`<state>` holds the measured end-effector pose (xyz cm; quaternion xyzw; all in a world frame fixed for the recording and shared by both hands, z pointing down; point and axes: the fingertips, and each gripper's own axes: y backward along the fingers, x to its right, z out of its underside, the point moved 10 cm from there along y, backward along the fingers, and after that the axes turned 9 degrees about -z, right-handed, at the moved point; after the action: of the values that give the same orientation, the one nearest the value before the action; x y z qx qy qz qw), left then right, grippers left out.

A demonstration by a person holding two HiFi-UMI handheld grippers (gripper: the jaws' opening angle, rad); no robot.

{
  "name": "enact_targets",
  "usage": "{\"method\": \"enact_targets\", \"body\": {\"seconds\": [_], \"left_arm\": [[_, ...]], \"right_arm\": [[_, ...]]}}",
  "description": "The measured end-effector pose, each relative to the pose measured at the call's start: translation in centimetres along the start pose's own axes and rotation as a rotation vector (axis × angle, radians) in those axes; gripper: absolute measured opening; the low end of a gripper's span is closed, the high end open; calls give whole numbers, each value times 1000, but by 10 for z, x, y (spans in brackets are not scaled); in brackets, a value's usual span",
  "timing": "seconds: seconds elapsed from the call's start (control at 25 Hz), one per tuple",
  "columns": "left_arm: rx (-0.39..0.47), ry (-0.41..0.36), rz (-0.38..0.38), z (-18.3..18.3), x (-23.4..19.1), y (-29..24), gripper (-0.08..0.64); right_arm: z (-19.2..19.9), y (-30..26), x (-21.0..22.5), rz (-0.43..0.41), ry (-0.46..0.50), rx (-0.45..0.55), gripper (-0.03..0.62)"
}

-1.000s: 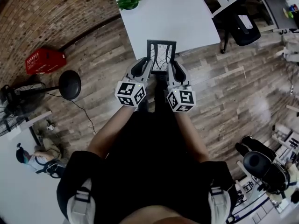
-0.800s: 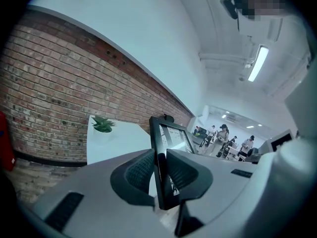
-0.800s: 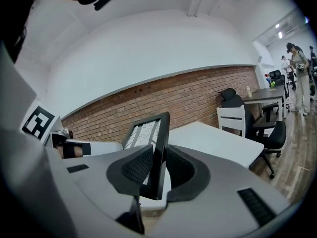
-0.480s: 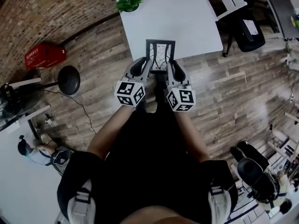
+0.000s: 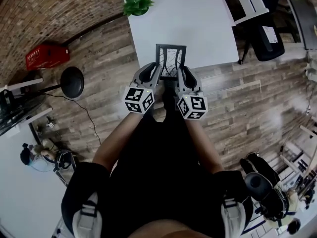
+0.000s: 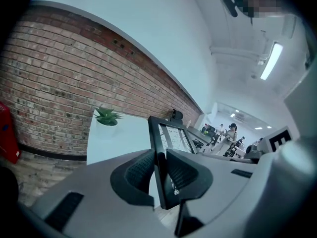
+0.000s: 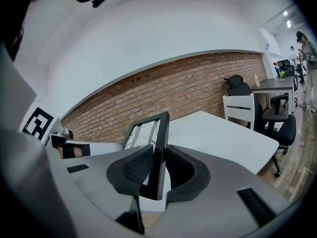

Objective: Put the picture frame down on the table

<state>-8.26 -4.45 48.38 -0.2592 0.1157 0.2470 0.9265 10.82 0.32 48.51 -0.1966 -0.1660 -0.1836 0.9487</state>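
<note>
Picture frame (image 5: pixel 171 59): black, upright, at the near edge of the white table (image 5: pixel 198 24), carried between 2 grippers. Left gripper (image 5: pixel 155 75): jaws clamped on the frame's left edge. Right gripper (image 5: pixel 181 75): jaws clamped on its right edge.

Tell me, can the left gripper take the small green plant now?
Probably not: the left gripper is shut on the black picture frame, and the small green plant stands apart at the white table's far corner.
</note>
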Motion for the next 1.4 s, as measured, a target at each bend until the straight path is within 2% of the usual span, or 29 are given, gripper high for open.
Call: {"method": "enact_targets", "body": {"seconds": [0.6, 1.04, 1.4], "left_arm": [[-9, 38, -83, -11, -4, -42, 81], [-19, 80, -183, -9, -1, -73, 81], [-39, 103, -202, -11, -3, -92, 81]], "right_arm": [[-16, -40, 37, -67, -15, -65, 74], [-23, -68, 72, -149, -25, -137, 75], [-27, -85, 88, -153, -24, -158, 74]]}}
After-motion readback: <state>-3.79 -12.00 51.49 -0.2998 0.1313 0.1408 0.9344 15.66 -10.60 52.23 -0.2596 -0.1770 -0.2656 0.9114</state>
